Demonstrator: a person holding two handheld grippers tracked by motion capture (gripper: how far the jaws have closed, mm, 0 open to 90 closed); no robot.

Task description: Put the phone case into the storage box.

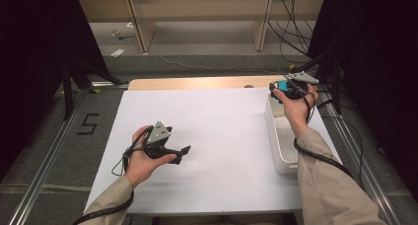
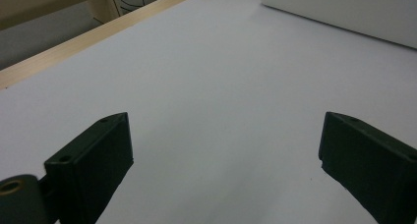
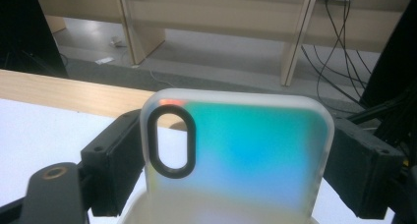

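Observation:
A translucent phone case (image 3: 255, 150) with a blue-green tint and a black-ringed camera hole stands upright between the jaws of my right gripper (image 3: 241, 160), which is shut on its two long edges. In the high view the right gripper (image 1: 277, 90) holds the case (image 1: 282, 84) over the far end of a white bin (image 1: 279, 136) at the table's right side. My left gripper (image 1: 183, 153) rests low over the white table sheet (image 1: 222, 136) at the left. The left gripper (image 2: 223, 160) is open, with bare sheet between its jaws.
The bin's long white wall (image 2: 344, 13) lies ahead of the left gripper. A wooden table edge (image 1: 197, 83) runs along the far side, with shelving legs and cables (image 3: 339, 52) on the floor beyond. Metal rails (image 1: 44, 170) flank the table.

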